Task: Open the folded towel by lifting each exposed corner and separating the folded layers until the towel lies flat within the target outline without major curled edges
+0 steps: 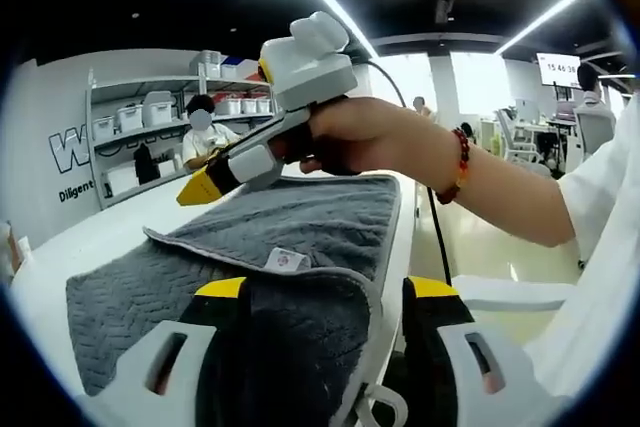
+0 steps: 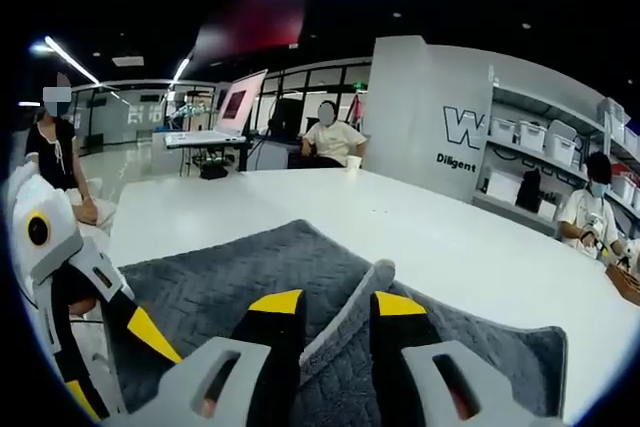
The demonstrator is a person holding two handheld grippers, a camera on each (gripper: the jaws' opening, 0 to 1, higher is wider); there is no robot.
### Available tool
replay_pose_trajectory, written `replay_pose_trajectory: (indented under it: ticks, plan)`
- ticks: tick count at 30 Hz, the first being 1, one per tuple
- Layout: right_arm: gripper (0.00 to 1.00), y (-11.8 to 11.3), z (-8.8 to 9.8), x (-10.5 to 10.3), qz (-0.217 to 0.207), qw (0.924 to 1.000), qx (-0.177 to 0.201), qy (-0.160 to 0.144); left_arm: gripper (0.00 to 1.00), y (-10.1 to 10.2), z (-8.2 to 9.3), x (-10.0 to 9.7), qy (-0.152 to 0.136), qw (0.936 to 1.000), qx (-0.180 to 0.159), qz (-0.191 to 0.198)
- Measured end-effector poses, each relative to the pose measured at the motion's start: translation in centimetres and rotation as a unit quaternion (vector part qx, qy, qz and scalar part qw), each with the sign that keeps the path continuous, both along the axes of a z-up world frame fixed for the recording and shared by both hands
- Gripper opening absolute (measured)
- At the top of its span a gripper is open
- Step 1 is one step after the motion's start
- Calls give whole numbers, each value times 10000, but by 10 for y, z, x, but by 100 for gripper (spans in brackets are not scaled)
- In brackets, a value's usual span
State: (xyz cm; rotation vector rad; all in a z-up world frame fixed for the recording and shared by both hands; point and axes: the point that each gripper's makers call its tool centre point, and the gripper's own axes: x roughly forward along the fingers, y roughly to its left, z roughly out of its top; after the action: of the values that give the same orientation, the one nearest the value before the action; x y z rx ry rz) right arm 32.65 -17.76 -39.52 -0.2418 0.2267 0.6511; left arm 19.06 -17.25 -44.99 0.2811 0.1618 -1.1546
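- One grey towel point(image 1: 300, 222) lies on my white worktop point(image 1: 110, 232), still partly folded, its near edge by the worktop's edge.
- In the left gripper view my left claw point(image 1: 325, 292) stands released, jaws apart; a folded towel flap with a pale hem lies between them, not pinched.
- My right claw point(image 1: 200, 189) hovers above the towel, held in my hand point(image 1: 365, 137); from here its yellow tips look close together.
- In the right gripper view my right claw point(image 2: 337, 309) straddles a raised towel edge point(image 2: 350, 312) with a gap at each side; I cannot tell if it grips.
- My left claw point(image 2: 150, 332) shows at the left there.
- Beyond the towel point(image 2: 230, 267) the worktop point(image 2: 420, 222) is bare and wide.
- Three people sit or stand in the background.
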Motion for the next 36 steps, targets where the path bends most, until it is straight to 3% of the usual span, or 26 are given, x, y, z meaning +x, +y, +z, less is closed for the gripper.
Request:
replay_pose_trajectory:
  ticks: [8, 17, 27, 36]
  plan:
    - [21, 2, 2, 6, 19, 10000, -2, -12, 59, -5, -5, 8, 19, 9999, 100, 54]
    - [22, -2, -4, 6, -136, 9987, -489, -91, 57, -6, -12, 4, 12, 9998, 182, 72]
    - [22, 2, -3, 6, -18, 9993, -373, -49, 55, -5, -17, 4, -55, 9993, 317, 167]
    - [22, 2, -4, 9, -40, 9991, -428, -32, 52, 9, -7, 8, -97, 9993, 149, 329]
